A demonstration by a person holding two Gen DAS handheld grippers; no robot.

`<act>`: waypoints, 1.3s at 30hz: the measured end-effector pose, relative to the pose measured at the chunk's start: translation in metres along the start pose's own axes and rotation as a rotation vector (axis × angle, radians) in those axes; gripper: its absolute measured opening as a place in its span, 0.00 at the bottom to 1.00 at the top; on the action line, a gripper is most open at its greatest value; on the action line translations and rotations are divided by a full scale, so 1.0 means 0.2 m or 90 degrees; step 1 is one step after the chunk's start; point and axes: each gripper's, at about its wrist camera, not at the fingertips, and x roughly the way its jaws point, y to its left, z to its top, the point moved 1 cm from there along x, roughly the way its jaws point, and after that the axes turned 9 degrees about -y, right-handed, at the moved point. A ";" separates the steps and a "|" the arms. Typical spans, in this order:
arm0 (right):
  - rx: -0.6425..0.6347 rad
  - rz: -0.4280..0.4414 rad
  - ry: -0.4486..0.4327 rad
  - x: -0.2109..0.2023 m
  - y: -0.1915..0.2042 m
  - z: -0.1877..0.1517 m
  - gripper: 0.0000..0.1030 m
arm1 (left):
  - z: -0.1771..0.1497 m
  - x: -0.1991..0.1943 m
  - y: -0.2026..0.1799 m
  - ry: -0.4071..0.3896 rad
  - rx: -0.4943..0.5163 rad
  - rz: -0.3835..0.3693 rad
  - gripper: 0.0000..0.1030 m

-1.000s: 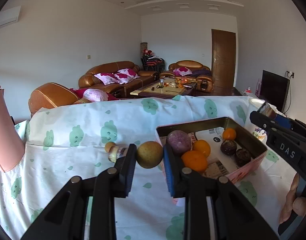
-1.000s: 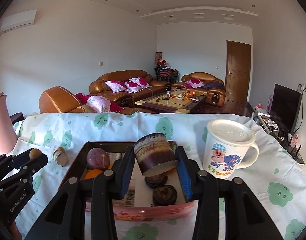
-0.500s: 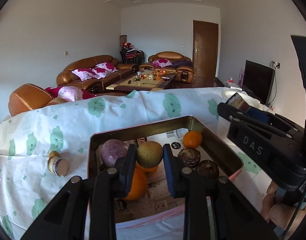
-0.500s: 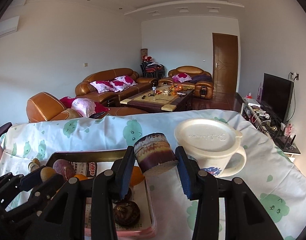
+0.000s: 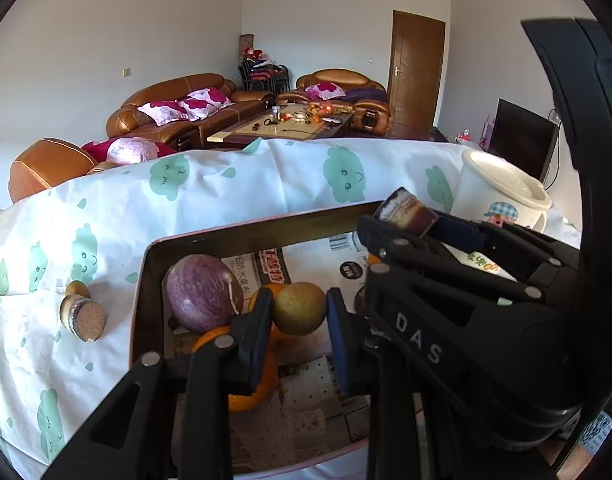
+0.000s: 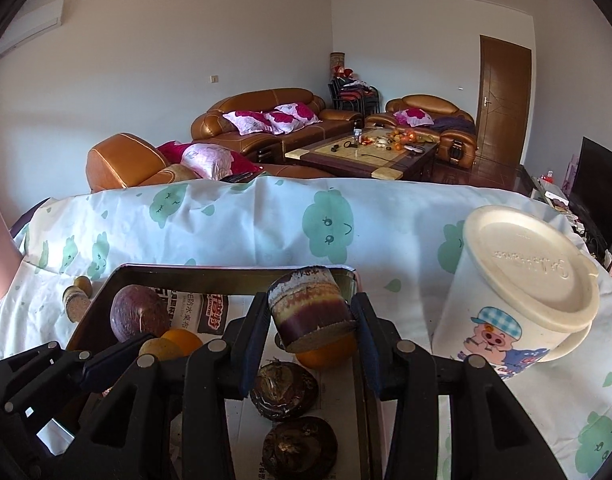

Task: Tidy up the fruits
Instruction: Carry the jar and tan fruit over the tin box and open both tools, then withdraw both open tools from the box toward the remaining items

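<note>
My left gripper [image 5: 299,314] is shut on a round yellow-brown fruit [image 5: 299,304], held over the middle of the paper-lined metal tray [image 5: 245,236]. My right gripper [image 6: 310,322] is shut on a short purple-brown cane piece [image 6: 306,304] above the tray's [image 6: 193,274] right part. In the tray lie a purple fruit [image 6: 137,316], oranges [image 6: 326,354] and two dark brown fruits [image 6: 283,390]. The right wrist view shows the left gripper [image 6: 145,350] low at the left. The right gripper [image 5: 416,222] crosses the left wrist view.
Another cane piece [image 5: 83,316] and a small yellow fruit [image 5: 77,289] lie on the cloud-print cloth left of the tray. A lidded cartoon mug [image 6: 522,284] stands close to the tray's right side. Sofas and a coffee table are beyond the table's far edge.
The left gripper carried its fruit rightward from beside the tray to above its middle. The right gripper swung right toward the mug, then came back over the tray's right part, lower.
</note>
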 end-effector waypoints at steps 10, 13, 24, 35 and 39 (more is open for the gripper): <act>0.006 0.040 -0.046 -0.09 0.01 0.00 0.80 | 0.01 -0.12 0.00 -0.074 0.012 0.068 0.96; 0.016 0.019 -0.073 -0.12 0.00 0.01 0.80 | 0.03 -0.17 0.01 -0.100 0.020 0.066 1.00; 0.019 -0.052 -0.168 -0.28 -0.01 0.02 0.80 | 0.02 -0.29 0.07 -0.158 0.056 0.102 1.00; 0.034 -0.061 -0.162 -0.33 0.02 -0.03 0.80 | -0.03 -0.34 0.20 -0.161 0.044 0.145 1.00; 0.047 -0.065 -0.159 -0.37 0.02 -0.06 0.80 | -0.05 -0.37 0.22 -0.158 0.043 0.143 1.00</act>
